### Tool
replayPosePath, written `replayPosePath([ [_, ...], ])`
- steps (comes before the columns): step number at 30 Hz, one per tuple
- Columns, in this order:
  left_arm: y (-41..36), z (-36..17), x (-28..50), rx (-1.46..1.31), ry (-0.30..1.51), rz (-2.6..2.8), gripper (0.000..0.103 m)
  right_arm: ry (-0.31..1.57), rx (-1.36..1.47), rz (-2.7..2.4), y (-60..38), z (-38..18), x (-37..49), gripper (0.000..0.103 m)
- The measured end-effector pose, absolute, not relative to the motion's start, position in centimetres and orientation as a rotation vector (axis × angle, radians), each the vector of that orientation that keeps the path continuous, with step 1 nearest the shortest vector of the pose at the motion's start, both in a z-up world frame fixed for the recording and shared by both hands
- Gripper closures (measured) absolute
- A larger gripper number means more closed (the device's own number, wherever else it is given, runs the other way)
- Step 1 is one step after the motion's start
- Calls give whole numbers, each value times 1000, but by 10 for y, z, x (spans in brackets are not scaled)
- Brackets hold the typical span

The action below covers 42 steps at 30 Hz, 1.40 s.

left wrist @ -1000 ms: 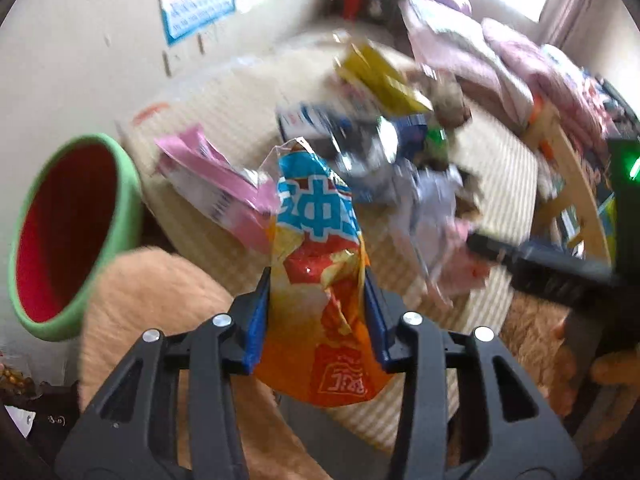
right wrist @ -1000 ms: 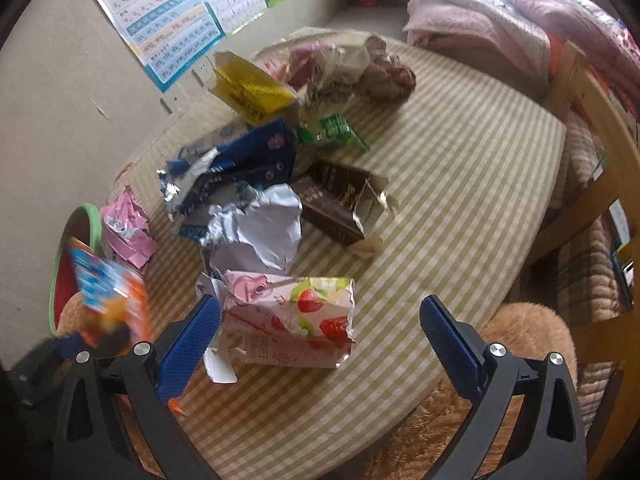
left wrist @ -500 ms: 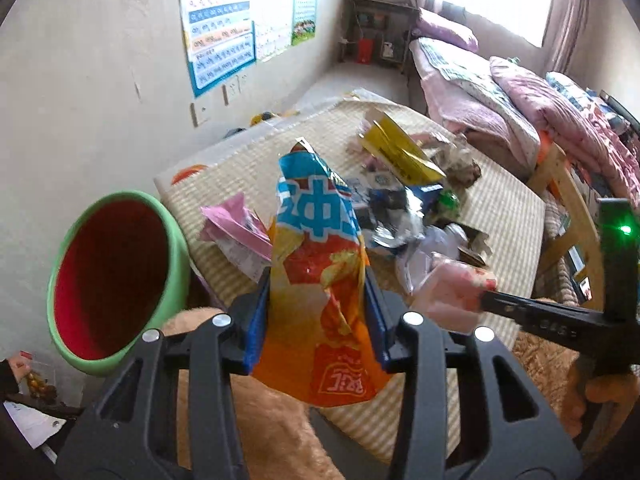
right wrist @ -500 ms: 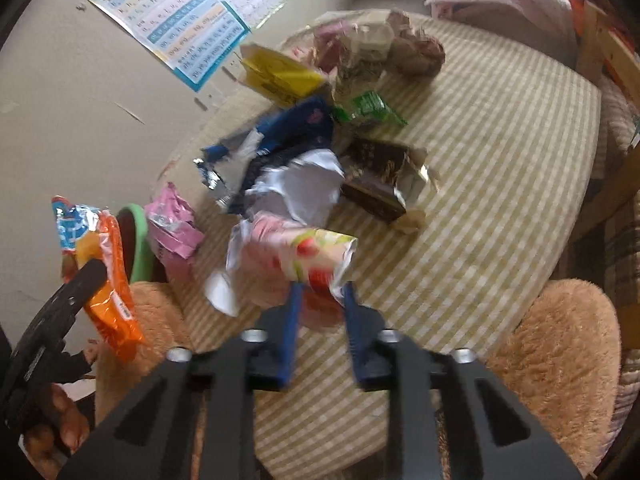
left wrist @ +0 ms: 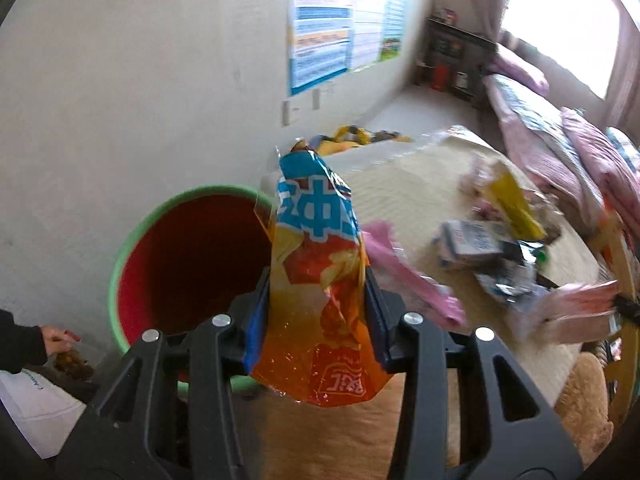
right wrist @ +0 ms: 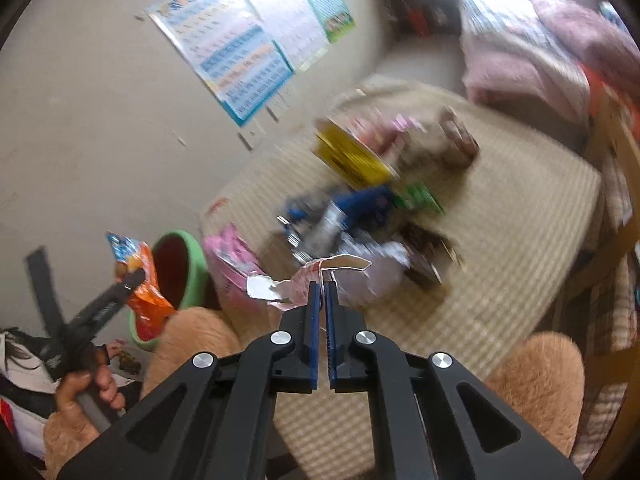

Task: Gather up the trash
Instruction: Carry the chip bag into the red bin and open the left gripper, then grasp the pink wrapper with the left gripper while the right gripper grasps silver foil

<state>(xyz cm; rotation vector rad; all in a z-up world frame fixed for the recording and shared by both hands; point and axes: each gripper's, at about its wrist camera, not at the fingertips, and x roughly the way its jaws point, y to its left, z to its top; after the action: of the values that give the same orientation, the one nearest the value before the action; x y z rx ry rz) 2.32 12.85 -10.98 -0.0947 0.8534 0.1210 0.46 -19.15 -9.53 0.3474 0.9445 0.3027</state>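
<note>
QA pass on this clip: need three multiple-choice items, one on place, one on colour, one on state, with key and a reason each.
1. Where is the bin relative to the table?
A. on it
B. beside its edge, lower down
C. under the window

2. The bin's rim is:
A. green
B. blue
C. black

3. The right gripper is:
A. wide open, empty
B. shut on the strawberry wrapper
C. shut on the yellow packet

Key: B, it sits off the tabletop by the wall; A, green rim around a red inside; B, pads pinch the white-and-pink wrapper.
</note>
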Motion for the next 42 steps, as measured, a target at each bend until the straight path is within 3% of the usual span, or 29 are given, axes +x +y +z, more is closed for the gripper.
replayPosePath([
  [9, 198, -131, 30, -157, 886, 249, 62, 846, 233, 510, -95, -51, 41, 101],
  [16, 246, -154, 29, -223, 939, 336, 61, 889, 131, 652, 11, -69, 76, 101],
  [20, 258, -164, 26, -261, 954, 362, 52, 919, 80, 695, 54, -87, 88, 99],
  [22, 263, -167, 23, -259, 958, 383, 30, 933, 69, 718, 72, -96, 92, 94],
  [23, 264, -167, 22, -257, 952, 391, 26, 938, 66, 727, 79, -99, 93, 90],
  [27, 267, -169, 14, -271, 946, 402, 20, 929, 93, 731, 86, -101, 96, 55],
  [33, 265, -167, 10, -289, 942, 388, 20, 898, 112, 673, 55, -87, 96, 54],
  [42, 226, -153, 22, -283, 933, 291, 20, 886, 193, 309, -96, -86, 90, 46],
])
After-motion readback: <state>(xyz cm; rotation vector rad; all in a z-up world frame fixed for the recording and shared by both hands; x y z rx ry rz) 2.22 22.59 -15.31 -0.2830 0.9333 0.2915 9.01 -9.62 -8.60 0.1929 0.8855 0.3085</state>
